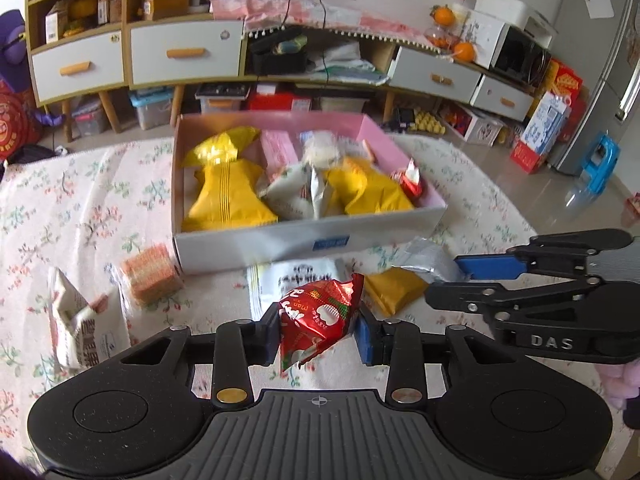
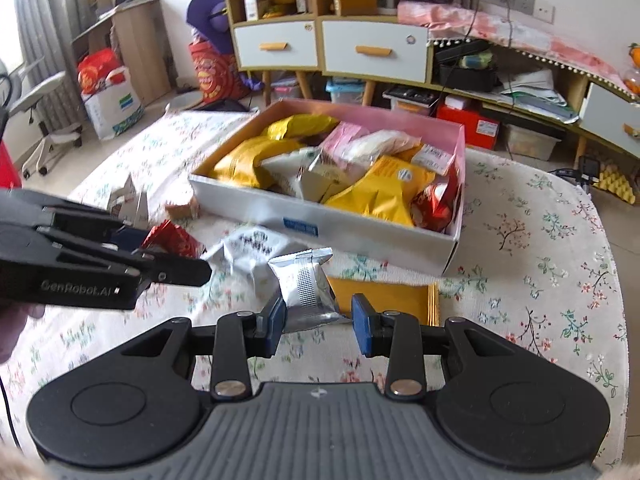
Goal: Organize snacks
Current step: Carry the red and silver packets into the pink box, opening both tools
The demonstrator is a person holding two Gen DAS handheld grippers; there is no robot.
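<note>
Left tongs [image 1: 318, 334] clamp red packet [image 1: 320, 320], right tongs [image 2: 318, 320] half-open, bracketing silver packet [image 2: 306, 292]; next: close right, carry both to box [image 2: 320, 220] at 12 o'clock.

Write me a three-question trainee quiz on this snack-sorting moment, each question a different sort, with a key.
1. True or false: the left gripper is clamped on a red snack packet.
2. Multiple choice: the silver packet between the right gripper fingers is A) inside the box, B) in front of the box, above the tablecloth, C) on the floor.
3. Fill in: the yellow flat packet lies on the tablecloth, ______ the box.

Key: 1 true; 2 B; 3 outside (in front of).
</note>
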